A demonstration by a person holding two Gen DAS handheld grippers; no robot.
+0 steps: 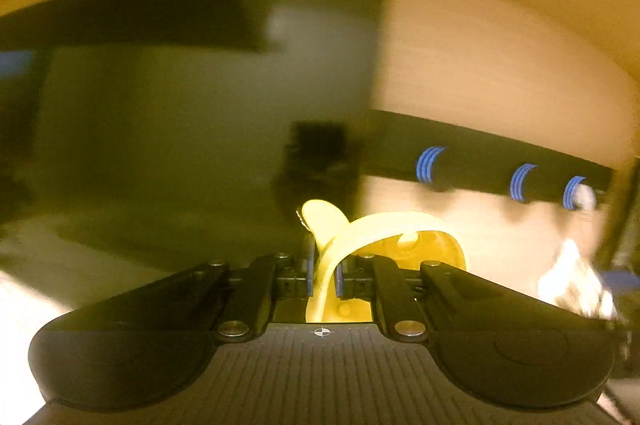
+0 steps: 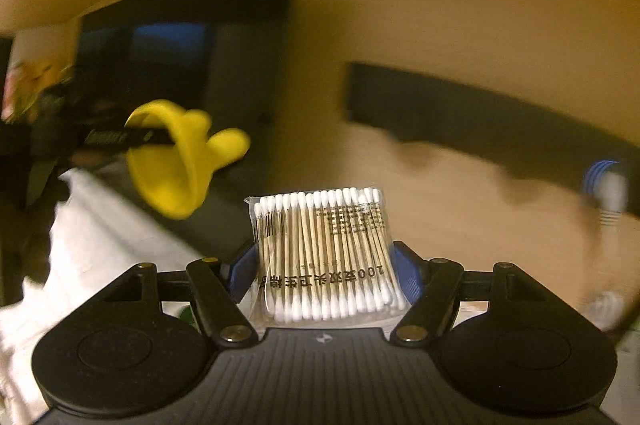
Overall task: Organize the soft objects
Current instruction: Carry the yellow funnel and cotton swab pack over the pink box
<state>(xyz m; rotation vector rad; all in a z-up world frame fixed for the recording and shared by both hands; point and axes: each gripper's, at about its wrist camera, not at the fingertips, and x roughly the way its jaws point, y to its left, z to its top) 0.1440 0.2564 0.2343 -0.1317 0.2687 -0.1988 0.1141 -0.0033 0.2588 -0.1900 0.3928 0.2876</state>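
My left gripper [image 1: 324, 273] is shut on the cuff of a yellow rubber glove [image 1: 384, 229], which curls up and to the right of the fingers. The same glove [image 2: 180, 157] shows in the right wrist view at the left, pinched by the dark left gripper and held in the air. My right gripper [image 2: 326, 273] is shut on a clear packet of cotton swabs [image 2: 324, 249], held upright between its blue pads [image 2: 408, 273]. Both views are blurred by motion.
A black wall rail [image 1: 500, 161] with blue-ringed hooks [image 1: 428, 165] runs across a beige wall at the right; it also shows in the right wrist view [image 2: 480, 121]. A dark doorway [image 1: 180, 105] lies to the left. White cloth [image 2: 92, 233] lies at lower left.
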